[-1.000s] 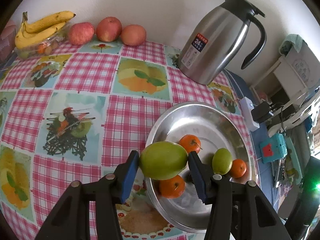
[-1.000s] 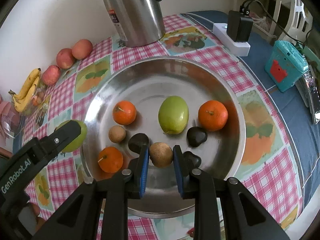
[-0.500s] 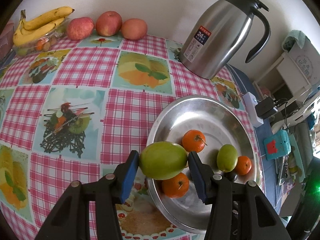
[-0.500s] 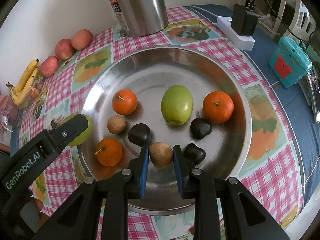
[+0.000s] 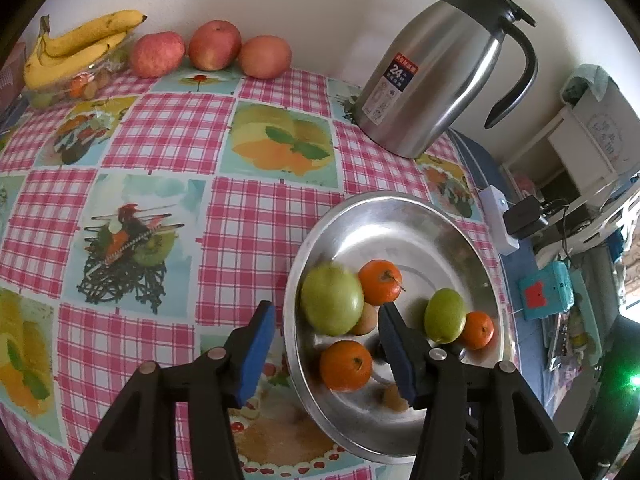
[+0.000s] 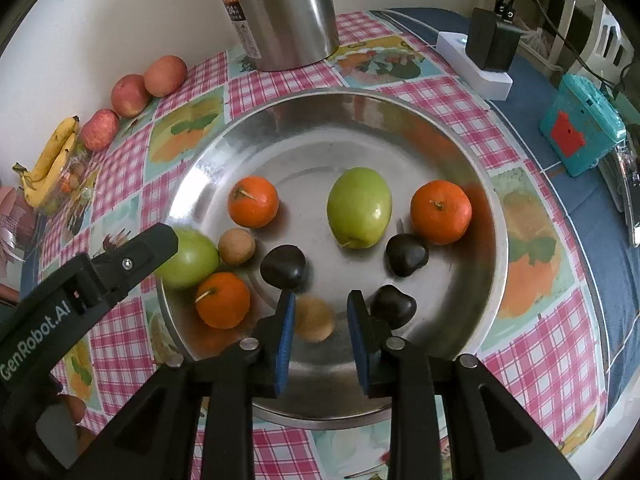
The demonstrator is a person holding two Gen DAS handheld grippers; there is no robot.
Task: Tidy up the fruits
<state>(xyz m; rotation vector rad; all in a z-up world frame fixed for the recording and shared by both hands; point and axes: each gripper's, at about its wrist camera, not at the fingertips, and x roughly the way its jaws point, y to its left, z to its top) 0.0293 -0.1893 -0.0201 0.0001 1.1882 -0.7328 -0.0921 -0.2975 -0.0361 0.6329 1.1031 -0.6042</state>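
Note:
A steel plate (image 5: 384, 205) (image 6: 400, 106) holds three oranges, a green fruit (image 6: 359, 213) in its middle, dark nut-like pieces and a small brown fruit (image 6: 237, 246). My left gripper (image 5: 328, 332) is opening; its pads touch nothing. A big green fruit (image 5: 331, 299) (image 6: 188, 258), blurred, lies just past its tips at the plate's left side. My right gripper (image 6: 321, 297) is opening over the plate's near part. Another small brown fruit (image 6: 314, 319), blurred, sits between its pads, with a gap on the right side.
A steel jug (image 5: 436, 76) (image 6: 280, 8) stands behind the plate. Three apples (image 5: 214, 45) and bananas (image 5: 76, 46) line the far wall. A white power strip with a black adapter (image 6: 482, 54) and a teal box (image 6: 580, 132) lie right of the plate.
The left jaws have spread and let go of the big green fruit, which has dropped onto the plate. The right jaws have parted from the small brown fruit.

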